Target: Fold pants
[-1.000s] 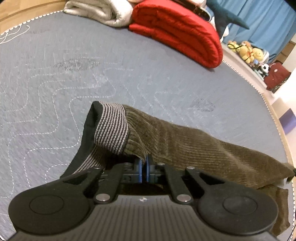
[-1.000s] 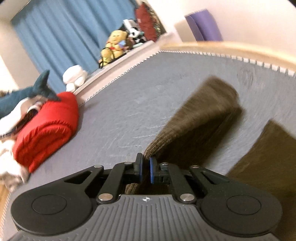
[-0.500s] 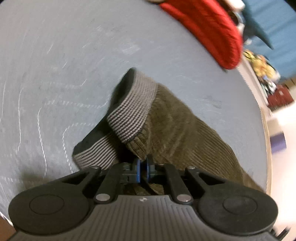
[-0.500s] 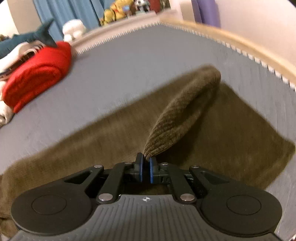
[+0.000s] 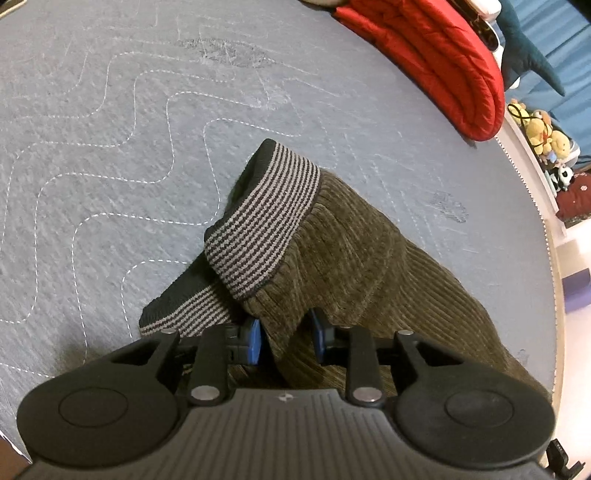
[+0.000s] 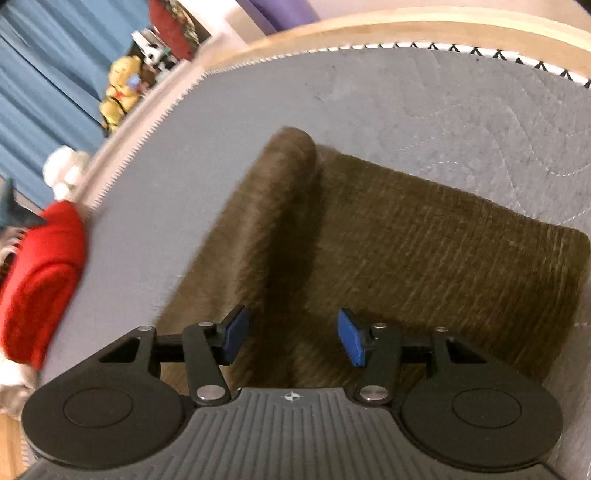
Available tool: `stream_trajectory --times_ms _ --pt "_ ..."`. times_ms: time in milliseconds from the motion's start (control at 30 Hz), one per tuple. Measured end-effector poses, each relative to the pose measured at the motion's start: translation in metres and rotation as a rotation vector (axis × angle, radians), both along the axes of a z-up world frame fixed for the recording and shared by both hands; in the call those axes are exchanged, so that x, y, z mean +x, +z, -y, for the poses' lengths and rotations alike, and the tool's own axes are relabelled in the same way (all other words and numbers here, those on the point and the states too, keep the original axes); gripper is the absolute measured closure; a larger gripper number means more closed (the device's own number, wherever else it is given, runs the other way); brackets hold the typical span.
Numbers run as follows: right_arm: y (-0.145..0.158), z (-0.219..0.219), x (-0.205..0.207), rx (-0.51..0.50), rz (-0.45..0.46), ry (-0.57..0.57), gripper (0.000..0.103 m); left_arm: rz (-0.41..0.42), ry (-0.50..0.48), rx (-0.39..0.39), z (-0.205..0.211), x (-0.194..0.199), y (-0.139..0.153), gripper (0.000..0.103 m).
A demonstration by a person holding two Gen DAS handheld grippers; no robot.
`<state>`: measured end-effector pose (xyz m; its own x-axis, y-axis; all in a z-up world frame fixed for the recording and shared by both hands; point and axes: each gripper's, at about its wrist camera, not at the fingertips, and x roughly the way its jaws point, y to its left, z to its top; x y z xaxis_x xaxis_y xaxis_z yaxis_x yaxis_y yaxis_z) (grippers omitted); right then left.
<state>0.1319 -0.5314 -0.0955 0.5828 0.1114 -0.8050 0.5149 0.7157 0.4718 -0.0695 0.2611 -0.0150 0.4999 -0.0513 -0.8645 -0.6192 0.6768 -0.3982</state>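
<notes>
Olive-brown corduroy pants (image 5: 369, 258) with a grey-and-black striped waistband (image 5: 262, 229).

Grey quilted mattress (image 5: 155, 155) with wavy white stitching and a dark smudge (image 5: 229, 55). Red padded blanket (image 5: 439, 55), folded, near the far edge. Blue curtain (image 6: 33, 99) behind. Yellow plush toys (image 6: 120, 88) along the ledge beside the bed. Pale wooden bed frame (image 6: 424, 29) rimming the mattress edge.

Open bed beside the pants

Left of the olive corduroy pants (image 5: 369, 258), the grey quilted bed (image 5: 110, 166) lies bare; a folded red quilt (image 5: 443, 55) blocks beyond.
</notes>
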Motion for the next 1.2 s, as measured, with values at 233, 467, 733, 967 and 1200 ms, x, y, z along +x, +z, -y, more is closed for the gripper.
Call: stream_trajectory --times_ms 233,467,733,967,1200 --pt "-0.012 0.002 0.013 -0.050 0.031 0.004 0.081 -0.004 -0.013 0.011 -0.001 0.002 -0.002 0.073" --pt "-0.005 0.008 0.014 -0.156 0.040 -0.047 0.080 -0.006 -0.016 0.007 -0.001 0.007 -0.002 0.073" --pt "-0.019 -0.017 0.031 -0.193 0.064 0.085 0.080 -0.004 -0.039 0.027 0.005 0.010 -0.001 0.072" --pt "-0.028 -0.015 0.044 -0.196 0.042 0.056 0.079 0.000 -0.042 0.021 0.002 0.009 -0.003 0.072" --pt "-0.018 -0.024 0.046 -0.228 0.035 0.075 0.099 -0.015 -0.044 0.047 0.004 0.011 -0.005 0.077"
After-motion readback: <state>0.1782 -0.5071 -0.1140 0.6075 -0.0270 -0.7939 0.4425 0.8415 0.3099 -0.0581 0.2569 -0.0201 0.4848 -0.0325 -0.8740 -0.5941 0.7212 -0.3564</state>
